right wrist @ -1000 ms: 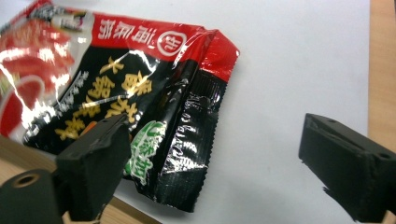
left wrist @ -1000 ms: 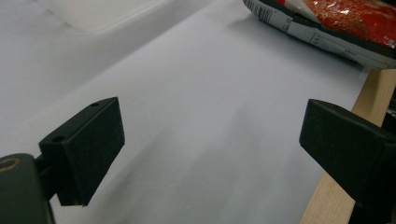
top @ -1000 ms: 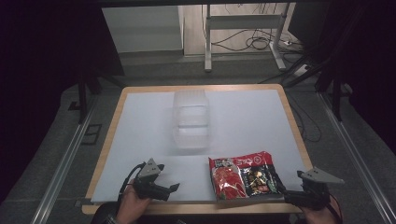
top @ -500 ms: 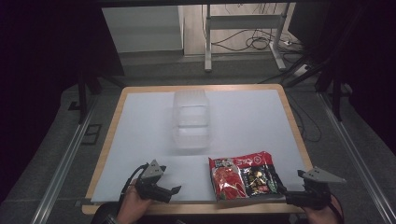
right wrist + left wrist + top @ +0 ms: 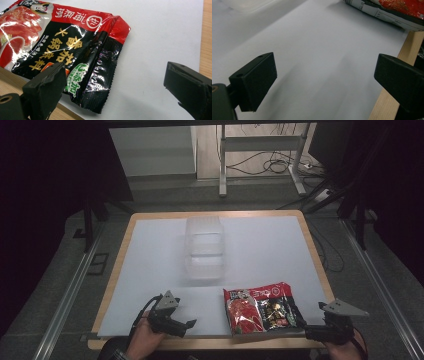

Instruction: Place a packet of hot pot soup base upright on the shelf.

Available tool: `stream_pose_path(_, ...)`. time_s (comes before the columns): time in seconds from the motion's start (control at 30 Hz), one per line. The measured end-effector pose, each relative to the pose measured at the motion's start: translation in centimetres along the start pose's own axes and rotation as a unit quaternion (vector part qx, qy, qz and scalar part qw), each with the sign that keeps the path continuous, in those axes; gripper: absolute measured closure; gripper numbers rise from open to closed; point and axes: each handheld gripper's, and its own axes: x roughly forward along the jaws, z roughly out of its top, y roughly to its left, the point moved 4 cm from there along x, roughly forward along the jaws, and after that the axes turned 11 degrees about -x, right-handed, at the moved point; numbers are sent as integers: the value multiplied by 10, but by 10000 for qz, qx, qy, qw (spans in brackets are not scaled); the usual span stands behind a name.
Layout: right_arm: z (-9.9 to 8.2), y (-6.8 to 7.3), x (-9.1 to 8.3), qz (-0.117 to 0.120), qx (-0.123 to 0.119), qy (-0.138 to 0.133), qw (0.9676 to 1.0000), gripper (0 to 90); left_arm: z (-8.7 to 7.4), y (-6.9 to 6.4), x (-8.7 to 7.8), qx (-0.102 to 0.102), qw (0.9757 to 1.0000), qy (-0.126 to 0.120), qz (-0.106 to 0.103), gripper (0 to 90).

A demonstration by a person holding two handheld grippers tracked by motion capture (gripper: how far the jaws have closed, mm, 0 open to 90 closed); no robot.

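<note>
A red and black foil food packet (image 5: 262, 308) lies flat on the white table sheet near the front edge; its crimped end shows in the right gripper view (image 5: 75, 52). My right gripper (image 5: 311, 332) is open just right of the packet, jaws wide with nothing between them (image 5: 112, 92). My left gripper (image 5: 187, 326) rests at the front left, open and empty (image 5: 324, 82), pointing toward the packet, whose edge shows top right (image 5: 387, 10). A clear plastic container (image 5: 204, 249) stands mid-table.
The white sheet (image 5: 260, 245) covers a wooden-edged table (image 5: 115, 270). The wood rim runs close beside both grippers (image 5: 404, 50). Beyond the table are a metal desk frame (image 5: 260, 150) and floor cables (image 5: 280, 167).
Both hands and grippers hold almost the same places; the left gripper has shifted slightly. The packet and container have not moved.
</note>
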Motion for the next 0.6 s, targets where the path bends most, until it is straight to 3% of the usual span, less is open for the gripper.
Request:
stream_pose_path(0.3,1,0,-2,-84,-101,-29,9999,49,18,-8,4,123,9997,-142,-123,49)
stream_pose_path(0.4,1,0,-1,-71,-105,-10,9999,49,21,-11,6,232,9997,-72,-84,78)
stream_pose_path(0.6,1,0,-2,-71,-98,-23,9999,49,28,-22,11,527,9983,-5,-235,179)
